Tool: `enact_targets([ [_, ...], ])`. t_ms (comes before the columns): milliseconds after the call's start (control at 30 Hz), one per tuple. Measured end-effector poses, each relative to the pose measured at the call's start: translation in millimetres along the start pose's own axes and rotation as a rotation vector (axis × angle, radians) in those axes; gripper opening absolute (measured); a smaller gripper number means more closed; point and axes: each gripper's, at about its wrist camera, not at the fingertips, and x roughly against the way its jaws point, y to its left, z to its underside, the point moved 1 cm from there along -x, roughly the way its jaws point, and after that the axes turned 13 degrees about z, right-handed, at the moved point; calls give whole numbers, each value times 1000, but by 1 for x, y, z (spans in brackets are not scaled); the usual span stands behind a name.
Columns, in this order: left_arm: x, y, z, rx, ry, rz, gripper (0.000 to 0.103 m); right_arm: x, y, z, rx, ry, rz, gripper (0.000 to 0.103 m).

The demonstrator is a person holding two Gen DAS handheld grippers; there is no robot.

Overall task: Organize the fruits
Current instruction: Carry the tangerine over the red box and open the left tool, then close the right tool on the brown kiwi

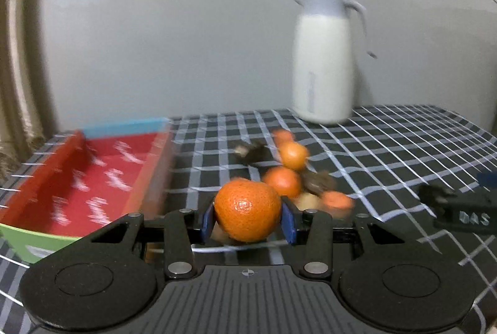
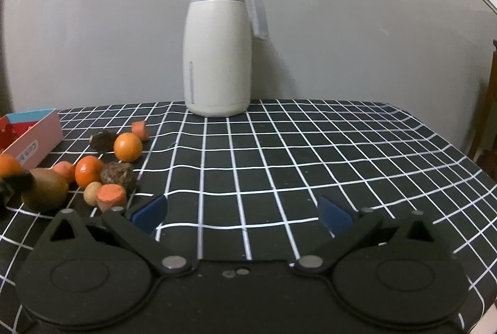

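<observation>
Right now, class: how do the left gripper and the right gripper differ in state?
The left gripper has its blue pads pressed on an orange; the right gripper holds nothing. The left gripper's jaws stand narrow, the right gripper's spread wide over the checked tablecloth. Both share black bodies and blue pads.

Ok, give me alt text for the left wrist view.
The left gripper clamps a mandarin between its blue pads, above a black checked tablecloth. A red-lined box sits to the left, more fruit lies behind, and a cream jug stands by the wall.
</observation>
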Motion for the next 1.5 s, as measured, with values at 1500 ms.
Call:
enact_targets([
  [1500, 52, 166, 15, 98, -31, -269, 75, 35, 143, -3, 162, -90, -230, 103],
])
